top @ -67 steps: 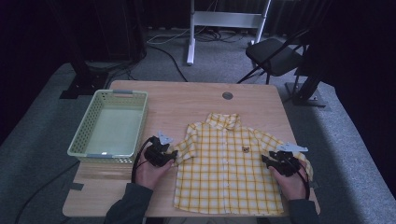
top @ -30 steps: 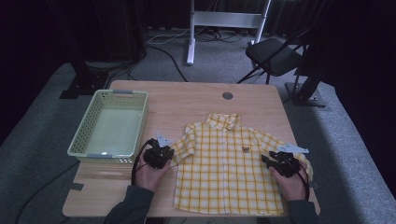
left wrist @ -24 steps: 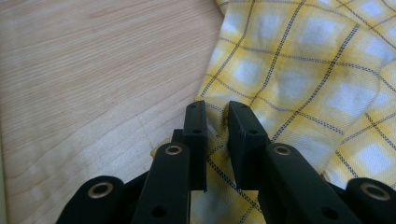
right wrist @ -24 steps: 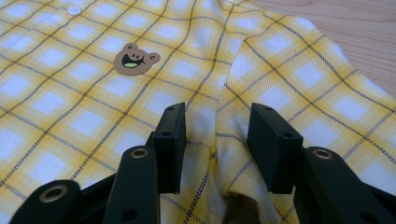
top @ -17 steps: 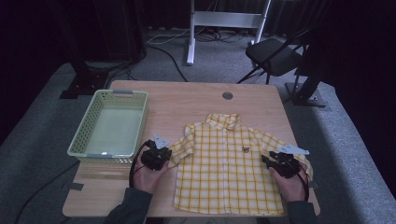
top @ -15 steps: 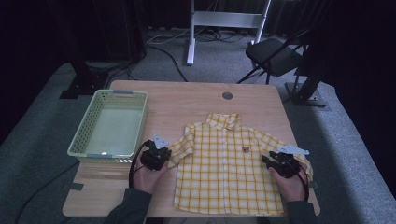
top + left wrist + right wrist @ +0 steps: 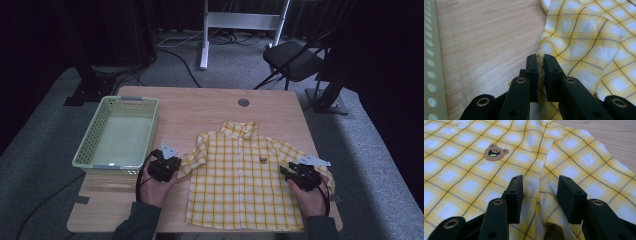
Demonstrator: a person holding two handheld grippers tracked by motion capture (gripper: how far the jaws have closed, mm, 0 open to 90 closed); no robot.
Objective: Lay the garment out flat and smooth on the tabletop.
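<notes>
The wooden counter carries a yellow checked shirt spread flat on its near right half. A pale green basket stands at the left. The left claw is clamped together on the edge of the shirt's left sleeve. The right claw rests on the right sleeve, its jaws apart with a fold of cloth between them.

My jaws: matt black plastic w/ brass-look rivets. Shirt: soft woven cloth, fine weave. Table: smooth light wood, visible grain. Basket: perforated plastic.
</notes>
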